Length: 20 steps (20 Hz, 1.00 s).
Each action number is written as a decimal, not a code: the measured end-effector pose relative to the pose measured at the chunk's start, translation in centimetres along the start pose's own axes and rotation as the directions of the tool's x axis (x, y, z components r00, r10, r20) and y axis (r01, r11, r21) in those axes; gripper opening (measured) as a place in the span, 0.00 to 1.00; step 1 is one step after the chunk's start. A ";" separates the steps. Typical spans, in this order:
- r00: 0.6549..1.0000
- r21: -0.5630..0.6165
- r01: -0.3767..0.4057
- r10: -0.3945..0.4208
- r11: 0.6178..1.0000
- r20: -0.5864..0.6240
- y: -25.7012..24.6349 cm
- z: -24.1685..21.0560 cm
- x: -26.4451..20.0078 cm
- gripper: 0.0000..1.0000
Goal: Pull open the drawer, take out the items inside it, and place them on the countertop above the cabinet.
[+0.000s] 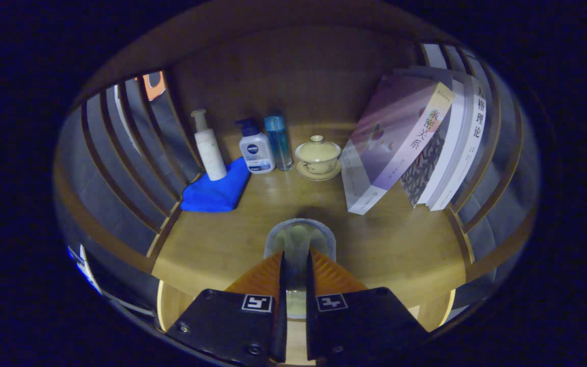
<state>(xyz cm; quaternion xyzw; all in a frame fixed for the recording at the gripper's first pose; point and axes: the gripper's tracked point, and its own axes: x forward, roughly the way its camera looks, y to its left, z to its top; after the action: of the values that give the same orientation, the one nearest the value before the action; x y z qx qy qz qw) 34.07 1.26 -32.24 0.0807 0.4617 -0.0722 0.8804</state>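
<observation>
The gripper [296,260] has its two orange fingers [260,278] drawn narrow on a clear glass [299,239], pinched between them and hanging over the front of the wooden countertop [212,239]. The grip looks slim on a smooth glass, so it might slip or tip if let go before its base rests flat. Carried further in, it could knock the lidded teacup [318,155] or the leaning books [400,142]
</observation>
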 end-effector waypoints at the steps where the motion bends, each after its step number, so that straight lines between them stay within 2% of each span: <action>1: 1.000 0.005 -0.002 0.002 1.000 -0.008 0.1 -0.2 0.5 0.18; 4: 1.000 0.014 0.007 -0.007 1.000 0.009 -0.1 0.1 1.2 0.18; 8: 1.000 -0.007 0.020 -0.020 1.000 0.006 -0.1 -0.5 1.3 0.32; 14: 0.996 -0.028 -0.083 0.084 0.996 0.035 2.7 -2.1 -1.4 0.70; 17: 0.988 -0.046 -0.112 0.116 0.993 0.098 3.6 -2.1 -3.8 0.73; 20: 0.977 -0.103 -0.094 0.111 0.990 0.181 3.9 -2.1 -7.1 0.77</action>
<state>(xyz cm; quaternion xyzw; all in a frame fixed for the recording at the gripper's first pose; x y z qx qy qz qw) 29.19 5.83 -27.26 0.0560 0.3752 -0.0123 0.9252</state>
